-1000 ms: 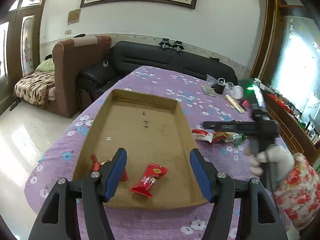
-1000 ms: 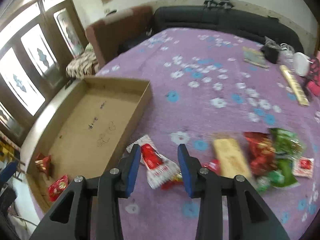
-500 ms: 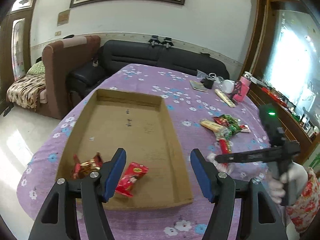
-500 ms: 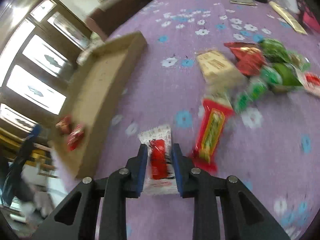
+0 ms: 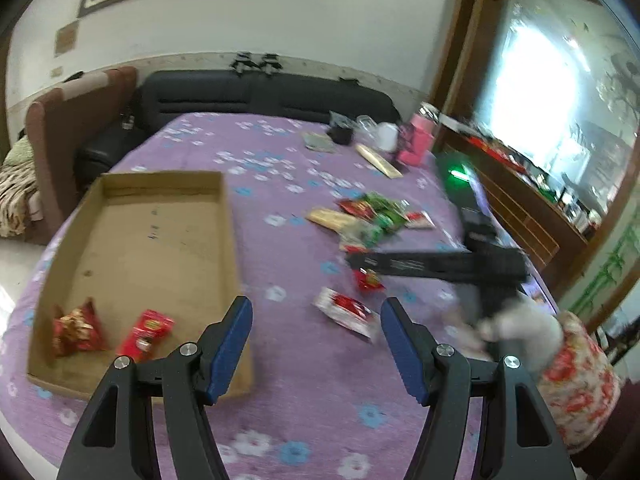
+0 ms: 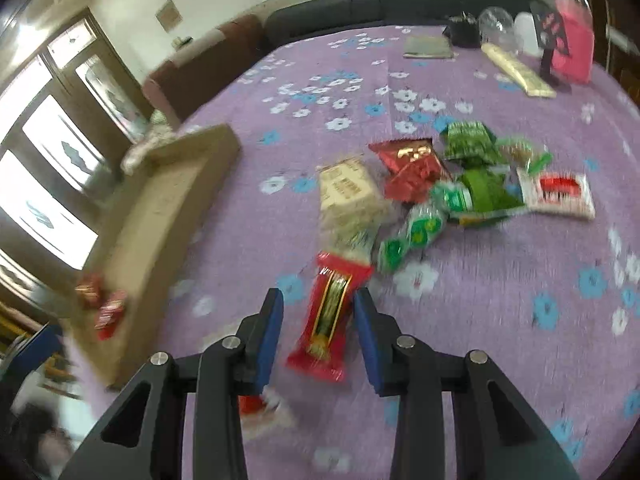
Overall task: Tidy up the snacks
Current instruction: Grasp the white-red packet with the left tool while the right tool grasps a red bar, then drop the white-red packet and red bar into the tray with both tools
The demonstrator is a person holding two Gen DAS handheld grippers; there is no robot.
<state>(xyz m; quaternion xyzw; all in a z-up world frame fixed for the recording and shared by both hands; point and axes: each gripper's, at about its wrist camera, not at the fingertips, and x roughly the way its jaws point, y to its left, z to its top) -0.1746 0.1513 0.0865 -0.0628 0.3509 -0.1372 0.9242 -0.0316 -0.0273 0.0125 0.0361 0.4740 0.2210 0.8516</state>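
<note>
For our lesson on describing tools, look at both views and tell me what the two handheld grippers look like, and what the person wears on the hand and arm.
Each gripper, left gripper and right gripper, is matte black plastic with two angular arms, silver screws at the joints and flat blue pads on the fingers. From the left view, the right gripper has a long black body with a green light. The person wears a white glove and a red floral sleeve.

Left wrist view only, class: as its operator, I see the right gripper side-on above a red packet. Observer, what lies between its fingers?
Observer: In the right wrist view a long red packet with a gold stripe lies between the fingers of the right gripper. Its jaws have just been opening, and the pads are off the packet.
Operator: What's past it?
Observer: A beige packet meets its far end.
</note>
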